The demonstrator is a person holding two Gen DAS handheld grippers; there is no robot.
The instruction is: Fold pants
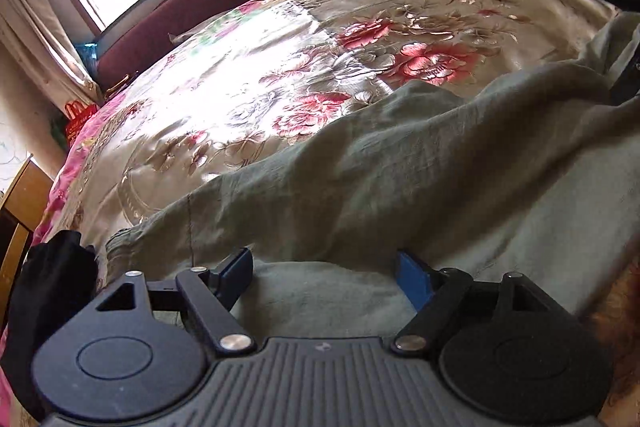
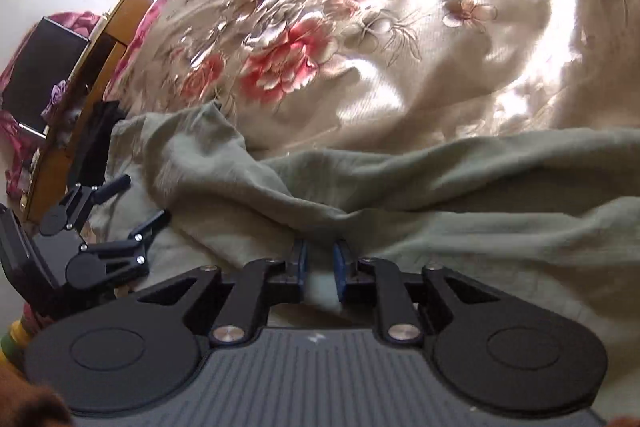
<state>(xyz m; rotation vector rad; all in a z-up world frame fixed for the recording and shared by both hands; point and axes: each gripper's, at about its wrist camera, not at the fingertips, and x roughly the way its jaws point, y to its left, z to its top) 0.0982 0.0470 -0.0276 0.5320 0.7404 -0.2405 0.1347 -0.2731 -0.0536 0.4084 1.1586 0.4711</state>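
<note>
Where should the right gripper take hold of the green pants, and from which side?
Judging by the pose, take the raised fold ridge of the green pants just ahead of the right gripper, coming from the near side, angled down. The ridge stands off the floral bedspread, so narrow jaws can pinch it.

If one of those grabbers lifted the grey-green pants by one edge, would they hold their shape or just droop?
The pants would probably droop: they already lie in soft ridges and creases. They look thin, so likely light. The bedspread beneath is glossy, so a push may well slide them rather than bunch them.
</note>
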